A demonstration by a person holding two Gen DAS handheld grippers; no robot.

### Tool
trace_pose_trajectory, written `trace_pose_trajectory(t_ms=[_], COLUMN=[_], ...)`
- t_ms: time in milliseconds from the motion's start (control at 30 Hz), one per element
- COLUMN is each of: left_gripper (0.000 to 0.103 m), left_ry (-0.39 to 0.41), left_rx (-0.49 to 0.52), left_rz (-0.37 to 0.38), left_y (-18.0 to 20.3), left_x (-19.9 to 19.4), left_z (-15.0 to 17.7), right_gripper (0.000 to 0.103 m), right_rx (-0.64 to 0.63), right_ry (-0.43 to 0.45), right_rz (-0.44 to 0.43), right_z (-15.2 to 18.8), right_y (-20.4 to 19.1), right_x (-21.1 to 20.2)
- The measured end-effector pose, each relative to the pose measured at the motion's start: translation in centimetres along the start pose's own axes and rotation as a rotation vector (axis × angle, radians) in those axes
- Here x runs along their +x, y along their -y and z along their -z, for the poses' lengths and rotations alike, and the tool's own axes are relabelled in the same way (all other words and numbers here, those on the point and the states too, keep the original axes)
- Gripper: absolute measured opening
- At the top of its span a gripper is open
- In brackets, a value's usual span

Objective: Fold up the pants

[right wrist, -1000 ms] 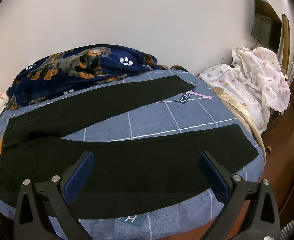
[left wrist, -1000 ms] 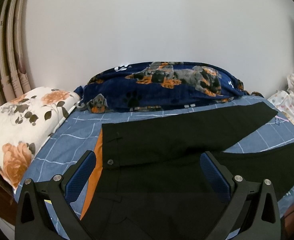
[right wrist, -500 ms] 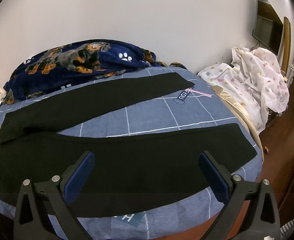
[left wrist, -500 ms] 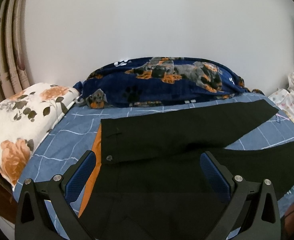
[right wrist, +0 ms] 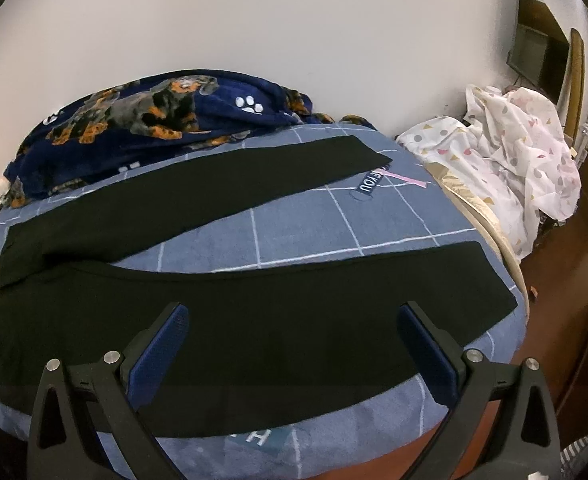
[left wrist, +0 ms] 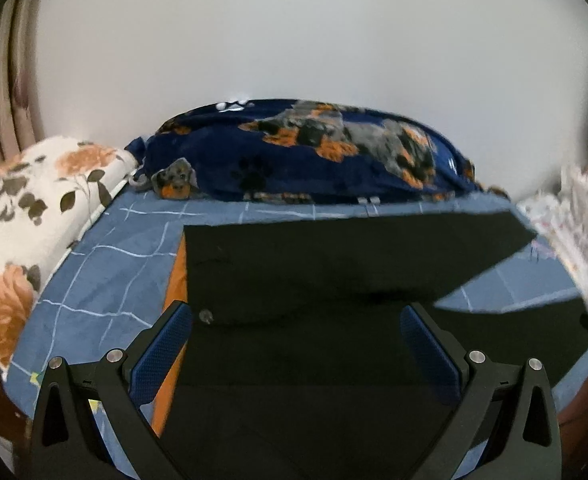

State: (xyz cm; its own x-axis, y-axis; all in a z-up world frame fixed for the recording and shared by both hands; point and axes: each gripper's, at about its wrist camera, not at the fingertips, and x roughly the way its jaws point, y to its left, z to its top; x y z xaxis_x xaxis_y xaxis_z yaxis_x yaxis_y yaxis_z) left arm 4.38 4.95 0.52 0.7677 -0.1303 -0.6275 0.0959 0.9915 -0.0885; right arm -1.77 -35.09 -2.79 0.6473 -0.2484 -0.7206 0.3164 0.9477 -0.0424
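Note:
Black pants [right wrist: 222,312] lie flat on the blue checked bed [right wrist: 302,232], legs spread apart toward the right, waist at the left. In the left wrist view the waist end [left wrist: 294,272] with a metal button [left wrist: 205,316] and an orange strip [left wrist: 176,280] beside it lies just ahead. My left gripper [left wrist: 294,352] is open and empty above the waist. My right gripper [right wrist: 294,352] is open and empty above the near leg.
A dark blue dog-print blanket [left wrist: 306,152] is heaped at the back by the wall. A floral pillow [left wrist: 26,216] lies at the left. White patterned bedding [right wrist: 514,160] is piled at the right. The bed's right edge drops to a wooden floor [right wrist: 566,288].
Both grippers have moved a little forward and lower toward the pants, which look larger in both views. The pants have not moved. Both grippers stay open.

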Motion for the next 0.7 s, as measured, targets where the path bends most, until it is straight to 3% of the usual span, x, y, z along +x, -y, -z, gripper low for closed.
trace_pose_trajectory(t_ms=[133, 233, 433, 500, 533, 567, 700], left_gripper=[0.103, 0.103, 0.101, 0.090, 0.076, 0.069, 0.066], left_ry=[0.044, -0.023, -0.184, -0.222, -0.247, -0.279, -0.397], left_rx=[-0.037, -0.021, -0.111, -0.125, -0.129, -0.124, -0.110], left_rz=[-0.034, -0.080, 0.049, 0.095, 0.115, 0.137, 0.199], left_y=[-5.4, -9.6, -17.2, -18.3, -18.6, -18.8, -19.0], left_x=[1.5, 4.6, 12.6, 15.4, 17.0, 18.7, 23.6], left_z=[-2.5, -4.6, -7.0, -7.2, -7.3, -7.4, -6.9], right_gripper=[0.103, 0.103, 0.103, 0.103, 0.103, 0.103, 0.103], right_rx=[-0.018, -0.028, -0.069, -0.090, -0.098, -0.107, -0.133], right_ry=[-0.008, -0.041, -0.099, -0.112, -0.115, -0.119, -0.137], right_rz=[-0.017, -0.031, -0.049, -0.049, -0.049, -0.048, -0.040], right_z=[-0.8, -1.2, -1.4, -1.8, -2.0, -2.2, -2.6], right_y=[-1.2, -2.5, -5.8, -7.1, -7.5, -8.0, -8.9], right_x=[0.7, 2.0, 4.5, 5.2, 5.4, 5.6, 6.3])
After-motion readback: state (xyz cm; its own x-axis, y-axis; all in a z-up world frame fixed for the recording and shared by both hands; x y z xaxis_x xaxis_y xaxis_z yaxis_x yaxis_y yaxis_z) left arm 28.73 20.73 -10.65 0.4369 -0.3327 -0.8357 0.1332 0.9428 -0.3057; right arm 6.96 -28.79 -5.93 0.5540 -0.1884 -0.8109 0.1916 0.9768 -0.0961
